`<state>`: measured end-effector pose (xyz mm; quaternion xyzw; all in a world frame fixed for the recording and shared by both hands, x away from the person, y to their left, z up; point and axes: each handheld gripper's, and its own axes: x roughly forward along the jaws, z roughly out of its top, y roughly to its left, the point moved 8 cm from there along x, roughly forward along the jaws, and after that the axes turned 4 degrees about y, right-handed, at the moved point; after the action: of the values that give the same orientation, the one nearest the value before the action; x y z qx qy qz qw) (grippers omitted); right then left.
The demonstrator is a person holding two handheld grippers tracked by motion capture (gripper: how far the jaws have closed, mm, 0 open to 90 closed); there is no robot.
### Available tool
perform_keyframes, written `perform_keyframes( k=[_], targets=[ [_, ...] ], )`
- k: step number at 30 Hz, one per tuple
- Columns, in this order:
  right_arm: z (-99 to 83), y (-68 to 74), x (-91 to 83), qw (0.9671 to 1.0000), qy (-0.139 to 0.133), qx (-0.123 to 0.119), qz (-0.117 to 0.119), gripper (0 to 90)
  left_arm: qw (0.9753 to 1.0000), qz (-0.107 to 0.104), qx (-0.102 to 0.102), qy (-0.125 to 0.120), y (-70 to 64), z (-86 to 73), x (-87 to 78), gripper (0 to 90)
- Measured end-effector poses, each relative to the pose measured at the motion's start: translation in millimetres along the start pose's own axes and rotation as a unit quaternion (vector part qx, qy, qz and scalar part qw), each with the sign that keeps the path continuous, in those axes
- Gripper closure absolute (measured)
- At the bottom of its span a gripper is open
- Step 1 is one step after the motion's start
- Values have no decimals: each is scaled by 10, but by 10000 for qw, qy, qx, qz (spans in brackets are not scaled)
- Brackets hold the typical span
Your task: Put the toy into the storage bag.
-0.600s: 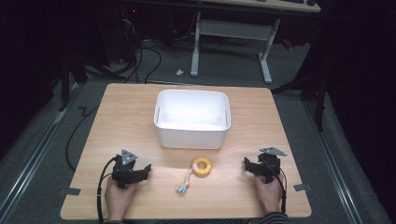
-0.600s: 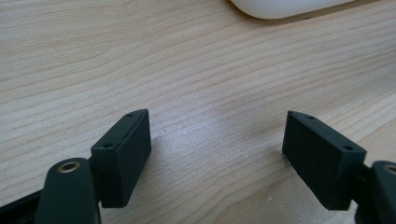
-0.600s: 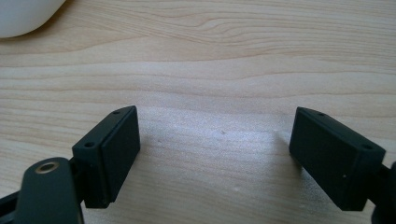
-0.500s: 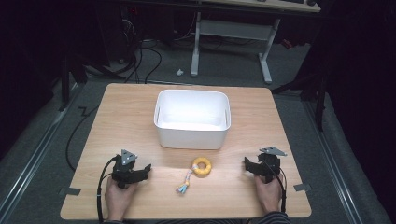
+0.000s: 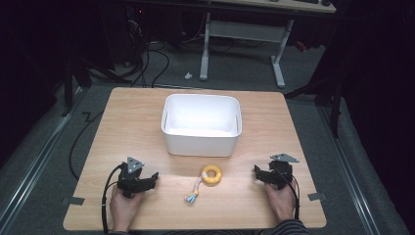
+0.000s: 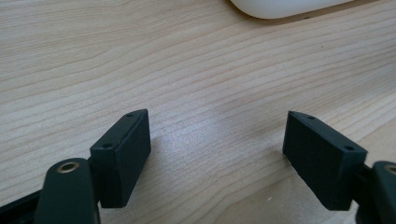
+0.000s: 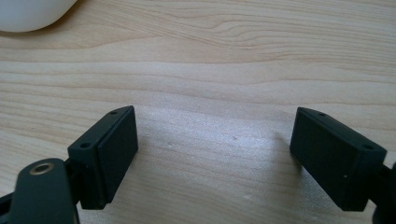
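Here, from the high view, a person's two hands rest at the near edge of a light wooden surface (image 5: 122, 122), each holding a black two-jaw tool. The left tool (image 5: 152, 178) lies at the near left, the right tool (image 5: 256, 171) at the near right, both pointing inward and neither touching anything. Between them, well apart from each, lies a yellow ring (image 5: 212, 175) with a short braided cord (image 5: 194, 190) trailing toward the near edge; the cord's end is too small to make out, possibly a pale blue tassel. Behind the ring, near the middle of the surface, stands a white rectangular bin (image 5: 201, 145).

In the left gripper view, the left tool (image 6: 217, 140) stands with its jaws wide apart over bare wood grain, nothing between them; a corner of the white bin (image 6: 280, 7) shows at the top edge.

In the right gripper view, the right tool (image 7: 215, 142) is likewise spread wide and holds nothing, with the bin's rounded corner (image 7: 32, 14) at the top left.
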<state>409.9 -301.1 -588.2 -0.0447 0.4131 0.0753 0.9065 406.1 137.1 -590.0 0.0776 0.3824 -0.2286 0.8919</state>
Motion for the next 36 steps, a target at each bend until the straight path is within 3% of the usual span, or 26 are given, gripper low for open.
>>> perform_keyframes(
  k=[13,20,24,30,36],
  targets=[
    [9,1,8,9999,2,-77,75,156,10000,35,27,8,-1,0,2,242],
    [11,-2,-13,9999,54,-89,67,212,10000,29,31,3,2,1,1,246],
    [3,9,-49,9998,134,-114,60,294,10000,12,12,-7,5,8,6,253],
    [-23,2,-103,9996,233,-169,30,323,10000,4,3,-6,6,9,6,253],
    [-16,47,-184,9994,159,-228,215,359,10000,17,12,-6,6,9,7,253]
  ],
)
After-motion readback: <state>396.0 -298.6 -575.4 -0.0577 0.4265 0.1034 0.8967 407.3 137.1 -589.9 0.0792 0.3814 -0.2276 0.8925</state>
